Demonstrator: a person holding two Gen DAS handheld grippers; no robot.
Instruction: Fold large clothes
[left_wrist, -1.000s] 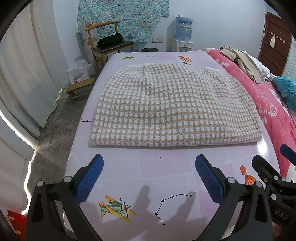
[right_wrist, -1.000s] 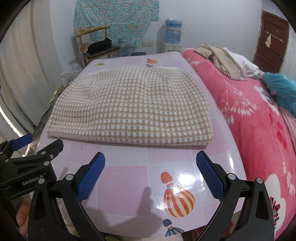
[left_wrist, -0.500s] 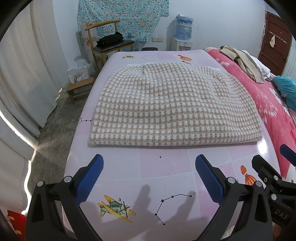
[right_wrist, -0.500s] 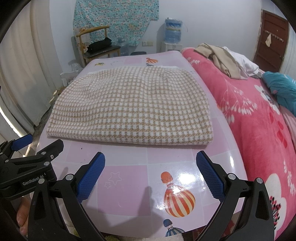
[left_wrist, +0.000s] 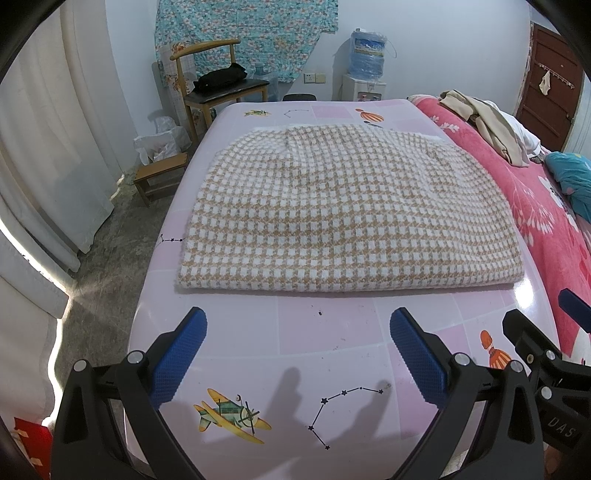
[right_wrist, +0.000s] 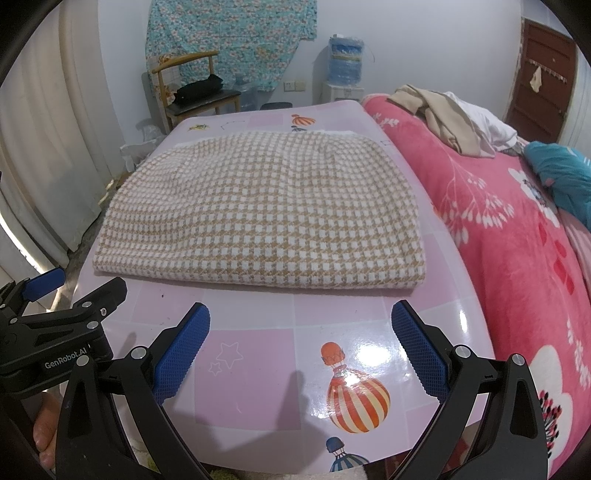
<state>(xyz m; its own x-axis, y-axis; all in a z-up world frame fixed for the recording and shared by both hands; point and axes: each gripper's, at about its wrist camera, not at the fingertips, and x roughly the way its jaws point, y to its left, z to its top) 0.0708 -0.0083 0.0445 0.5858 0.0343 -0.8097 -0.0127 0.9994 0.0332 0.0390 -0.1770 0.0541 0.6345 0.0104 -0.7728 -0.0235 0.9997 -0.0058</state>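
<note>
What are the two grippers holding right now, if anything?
Nothing. The left gripper and right gripper are both open above the pink table, short of the folded checked garment.

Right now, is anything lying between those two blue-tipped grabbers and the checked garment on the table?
Nothing visible does. Only bare pink tablecloth separates the open left gripper and the open right gripper from the near edge of the folded houndstooth garment.

"GenRobot.AI" on left hand-held gripper (right_wrist: 40, 295); "DAS" on right hand-held gripper (left_wrist: 546, 321).
</note>
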